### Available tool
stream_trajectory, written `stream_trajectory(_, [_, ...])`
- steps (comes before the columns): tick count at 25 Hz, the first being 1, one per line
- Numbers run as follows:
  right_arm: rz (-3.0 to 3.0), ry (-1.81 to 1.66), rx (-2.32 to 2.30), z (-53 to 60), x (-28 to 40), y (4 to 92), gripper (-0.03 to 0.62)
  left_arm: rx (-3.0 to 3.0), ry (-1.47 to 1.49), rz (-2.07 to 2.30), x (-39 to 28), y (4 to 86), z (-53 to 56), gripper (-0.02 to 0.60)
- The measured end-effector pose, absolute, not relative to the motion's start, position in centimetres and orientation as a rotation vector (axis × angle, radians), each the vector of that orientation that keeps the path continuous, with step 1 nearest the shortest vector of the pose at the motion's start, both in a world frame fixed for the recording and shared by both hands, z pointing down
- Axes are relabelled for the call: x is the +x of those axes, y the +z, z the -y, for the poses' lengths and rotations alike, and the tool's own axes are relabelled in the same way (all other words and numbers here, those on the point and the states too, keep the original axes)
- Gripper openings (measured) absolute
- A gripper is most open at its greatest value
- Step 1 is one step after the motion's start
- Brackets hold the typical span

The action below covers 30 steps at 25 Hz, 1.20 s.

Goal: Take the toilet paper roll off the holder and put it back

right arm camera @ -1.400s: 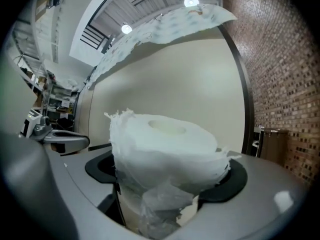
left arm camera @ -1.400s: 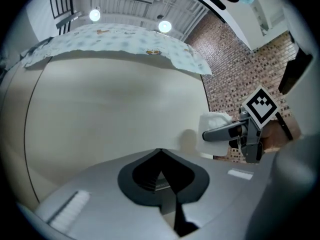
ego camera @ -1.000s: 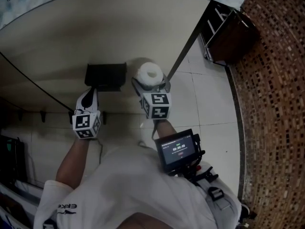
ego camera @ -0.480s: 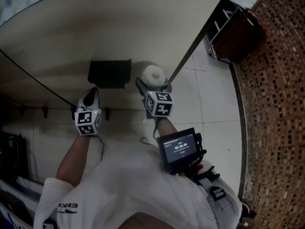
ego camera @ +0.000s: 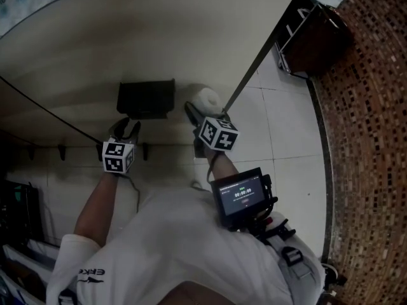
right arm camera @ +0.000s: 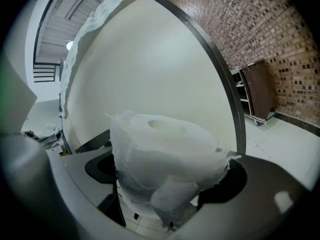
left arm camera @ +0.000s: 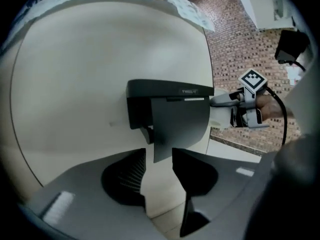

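Your right gripper [ego camera: 205, 108]: clamped on toilet paper roll [ego camera: 205, 97].
Roll: off holder [ego camera: 145, 98], just beside its right end, near wall [ego camera: 159, 37].
Roll core end faces up toward your head; axis runs across jaws.
Holder lies left of roll, so return path likely leftward.
Your left gripper [left arm camera: 159, 184]: jaws just opened, now apart. Cover flap [left arm camera: 180, 126] corner lines up with gap; pads clear of it.
Spindle not visible.

Cream wall [ego camera: 159, 37], white tile floor [ego camera: 286, 126], brown mosaic wall [ego camera: 369, 138].
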State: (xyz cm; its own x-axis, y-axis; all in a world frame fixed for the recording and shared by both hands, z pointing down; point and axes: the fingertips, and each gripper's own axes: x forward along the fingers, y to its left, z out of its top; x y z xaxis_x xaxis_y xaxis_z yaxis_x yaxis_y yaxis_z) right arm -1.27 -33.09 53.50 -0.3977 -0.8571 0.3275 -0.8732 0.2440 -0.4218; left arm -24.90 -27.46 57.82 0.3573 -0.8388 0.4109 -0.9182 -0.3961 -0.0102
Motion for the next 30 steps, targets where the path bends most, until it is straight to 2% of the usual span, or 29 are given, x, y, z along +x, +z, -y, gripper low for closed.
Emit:
stream_trajectory(3, [2.455, 0.903, 1.703, 33.1, -1.3, 53.9, 0.495, 2.441, 0.595, 1.496, -24.1, 58.9, 27.8, 0.186])
stream_trajectory(10, [2.472, 1.025, 1.675, 32.9, -2.0, 54.7, 0.495, 2.464, 0.631, 1.459, -23.7, 59.1, 28.1, 0.183])
stream_trajectory(14, [2.514, 1.132, 1.655, 32.7, -2.4, 55.2, 0.495, 2.462, 0.648, 1.460, -23.8, 58.8, 27.4, 0.144])
stream_trajectory(17, [2.563, 1.288, 1.650, 32.6, -2.7, 55.5, 0.495, 2.468, 0.663, 1.451, -23.7, 58.5, 26.7, 0.124])
stream_trajectory(30, [2.657, 2.110, 1.593, 32.3, -2.9, 57.2, 0.494, 2.492, 0.691, 1.352, -22.5, 57.2, 23.4, 0.129])
